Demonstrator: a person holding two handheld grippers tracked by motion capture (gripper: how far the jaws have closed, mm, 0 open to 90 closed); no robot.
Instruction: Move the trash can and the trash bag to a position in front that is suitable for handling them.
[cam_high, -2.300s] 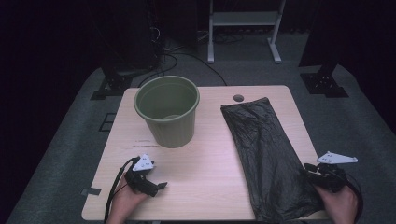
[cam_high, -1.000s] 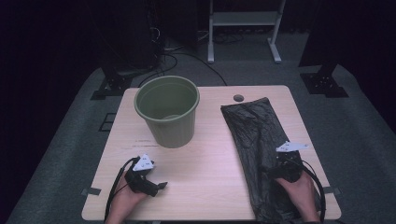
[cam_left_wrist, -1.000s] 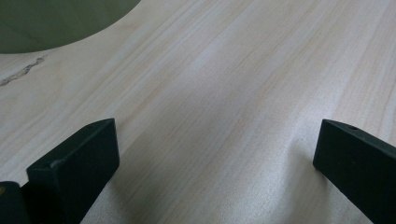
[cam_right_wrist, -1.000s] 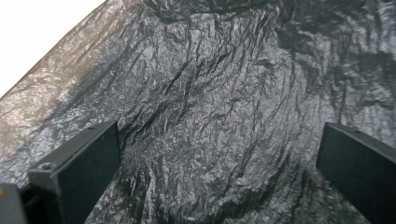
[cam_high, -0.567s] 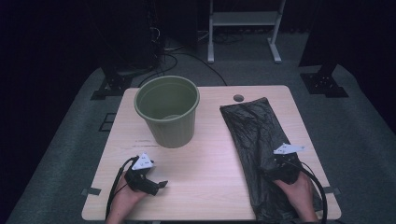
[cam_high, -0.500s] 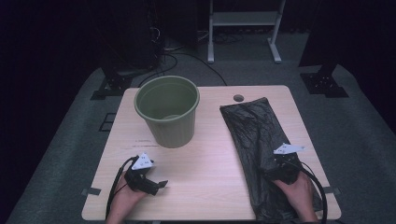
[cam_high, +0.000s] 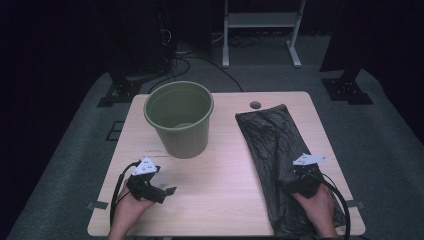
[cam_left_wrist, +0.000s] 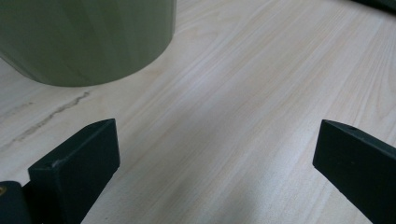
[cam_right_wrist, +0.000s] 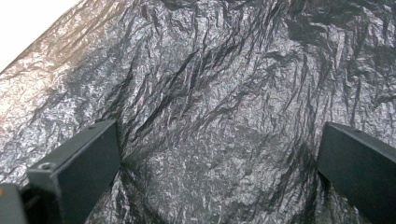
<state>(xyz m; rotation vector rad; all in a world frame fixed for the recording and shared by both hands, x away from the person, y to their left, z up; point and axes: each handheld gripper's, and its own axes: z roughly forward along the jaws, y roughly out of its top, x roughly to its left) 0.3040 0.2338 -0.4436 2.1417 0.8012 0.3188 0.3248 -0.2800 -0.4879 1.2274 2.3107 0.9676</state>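
A green bucket (cam_high: 180, 118) stands upright on the left half of the wooden table (cam_high: 225, 165); its lower wall (cam_left_wrist: 84, 42) fills the upper left of the left gripper view. A crumpled black plastic bag (cam_high: 280, 150) lies flat along the table's right side. My left gripper (cam_high: 161, 192) rests open on bare wood in front of the bucket, jaws wide apart with nothing between them. My right gripper (cam_high: 294, 181) sits open over the near part of the bag (cam_right_wrist: 219, 107), both jaws spread low over the wrinkled plastic.
A small round hole (cam_high: 255, 105) marks the table's far edge. Beyond the table stand a white frame (cam_high: 260, 30), dark stands and floor cables (cam_high: 185, 55). Bare wood lies between bucket and bag.
My right gripper has come in from the table's right edge onto the near part of the black bag and drifted slightly leftward. The left gripper has stayed put.
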